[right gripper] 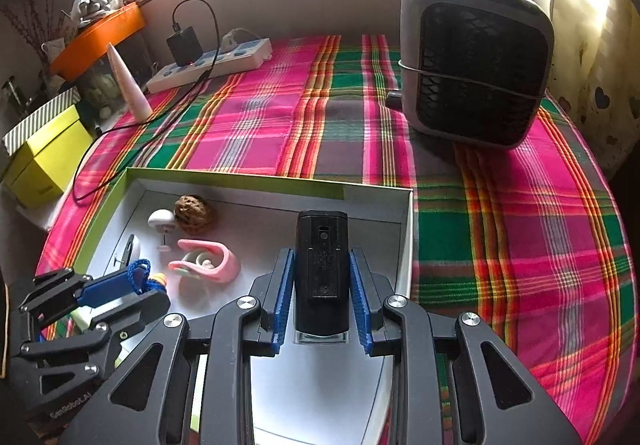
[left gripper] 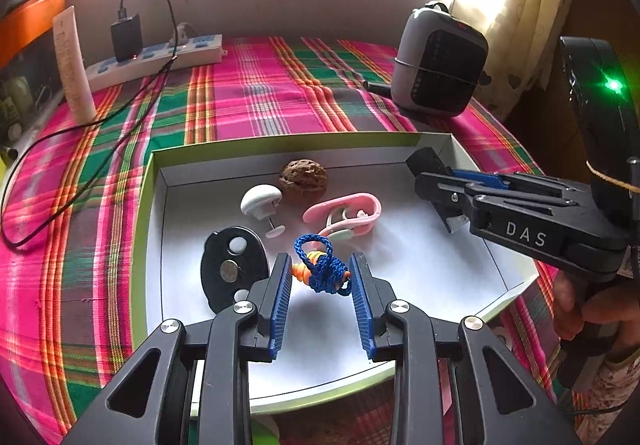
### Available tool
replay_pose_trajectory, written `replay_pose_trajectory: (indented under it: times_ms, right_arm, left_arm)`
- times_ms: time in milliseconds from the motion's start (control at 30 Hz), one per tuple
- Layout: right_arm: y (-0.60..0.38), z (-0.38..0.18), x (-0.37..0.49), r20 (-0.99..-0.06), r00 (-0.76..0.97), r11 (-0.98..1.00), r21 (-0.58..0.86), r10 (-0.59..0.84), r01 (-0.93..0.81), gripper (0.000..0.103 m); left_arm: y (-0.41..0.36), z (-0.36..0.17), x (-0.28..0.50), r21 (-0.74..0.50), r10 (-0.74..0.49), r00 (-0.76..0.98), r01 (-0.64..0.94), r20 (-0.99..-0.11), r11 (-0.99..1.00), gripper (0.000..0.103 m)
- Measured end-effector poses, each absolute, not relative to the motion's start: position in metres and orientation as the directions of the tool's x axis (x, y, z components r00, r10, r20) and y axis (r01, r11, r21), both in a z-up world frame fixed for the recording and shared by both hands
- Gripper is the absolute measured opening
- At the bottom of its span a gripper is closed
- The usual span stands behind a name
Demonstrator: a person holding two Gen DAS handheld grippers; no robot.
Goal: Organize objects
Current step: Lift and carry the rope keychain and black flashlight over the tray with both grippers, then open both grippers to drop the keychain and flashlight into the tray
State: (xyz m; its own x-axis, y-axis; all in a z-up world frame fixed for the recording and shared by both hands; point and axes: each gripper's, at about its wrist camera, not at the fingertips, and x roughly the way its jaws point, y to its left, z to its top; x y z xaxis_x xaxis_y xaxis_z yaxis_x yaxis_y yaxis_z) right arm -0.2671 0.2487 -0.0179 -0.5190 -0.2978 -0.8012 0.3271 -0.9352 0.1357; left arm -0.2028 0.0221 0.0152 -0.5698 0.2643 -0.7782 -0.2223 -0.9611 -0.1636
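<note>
A shallow white box with a green rim (left gripper: 280, 143) (right gripper: 240, 181) lies on the plaid cloth. Over its near part my left gripper (left gripper: 320, 257) is shut on orange earplugs tied with a blue cord (left gripper: 322, 271); the same pair shows at its tip (right gripper: 152, 283) in the right wrist view. My right gripper (right gripper: 321, 251) is shut on a black rectangular block (right gripper: 320, 265) above the box's right side, also seen from the left wrist (left gripper: 444, 181). Inside the box lie a walnut (left gripper: 303, 175), a white mushroom-shaped knob (left gripper: 261, 201), a pink clip (left gripper: 344, 213) and a black oval plate (left gripper: 232, 265).
A grey heater (left gripper: 440, 61) (right gripper: 476, 61) stands at the back right. A power strip (left gripper: 160, 59) with a black charger and trailing cable, and a white tube (left gripper: 74, 65), stand at the back left. A yellow-green box (right gripper: 48, 157) sits off the left edge. A hand (left gripper: 580, 309) holds the right gripper.
</note>
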Motion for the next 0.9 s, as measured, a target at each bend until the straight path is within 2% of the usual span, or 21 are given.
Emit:
replay_pose_trajectory:
  times_ms: [900]
  right_arm:
    - [0.2404, -0.023, -0.2707, -0.805, -0.527, -0.936, 0.094, -0.273, 0.34, 0.029]
  left_arm:
    - [0.0228, 0.0118, -0.2045, -0.169, 0.257, -0.557, -0.206, -0.79, -0.964, 0.028]
